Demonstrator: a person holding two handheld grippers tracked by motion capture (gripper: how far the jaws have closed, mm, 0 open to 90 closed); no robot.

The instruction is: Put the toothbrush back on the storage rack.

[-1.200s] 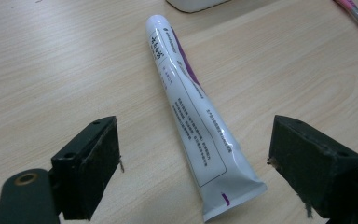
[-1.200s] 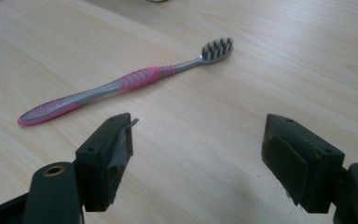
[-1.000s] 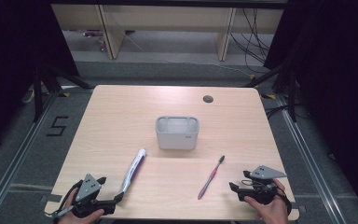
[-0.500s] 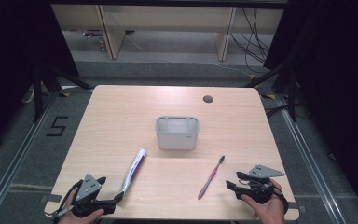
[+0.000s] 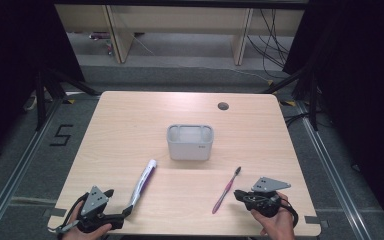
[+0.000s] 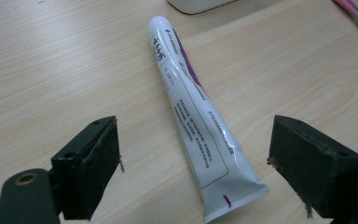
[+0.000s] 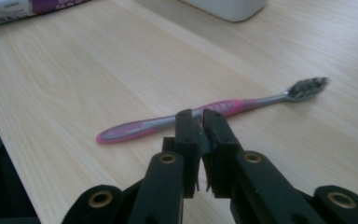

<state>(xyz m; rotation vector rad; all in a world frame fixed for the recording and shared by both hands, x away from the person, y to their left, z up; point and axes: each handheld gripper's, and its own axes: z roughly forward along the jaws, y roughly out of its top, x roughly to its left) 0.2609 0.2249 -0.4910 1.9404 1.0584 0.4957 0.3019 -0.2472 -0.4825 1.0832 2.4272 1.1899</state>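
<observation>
Toothpaste and toothbrush, both flat on my table

White-and-purple toothpaste tube [image 5: 143,182] lies slanted near the front-left corner, cap pointing away; pink-and-grey toothbrush [image 5: 226,190] lies front-right, bristles away.

My two grippers are matte black. The left gripper [image 5: 129,211] and the right gripper [image 5: 237,194] each carry a grey three-cornered plate on top, dotted with small holes. A thin cable trails from each body. Up close, my jaws are blocky black fingers [image 6: 91,165] with scuffed, frayed pad edges. Brass-coloured rings mark the pivot holes on the linkage arms behind the fingers [image 7: 186,135].
</observation>
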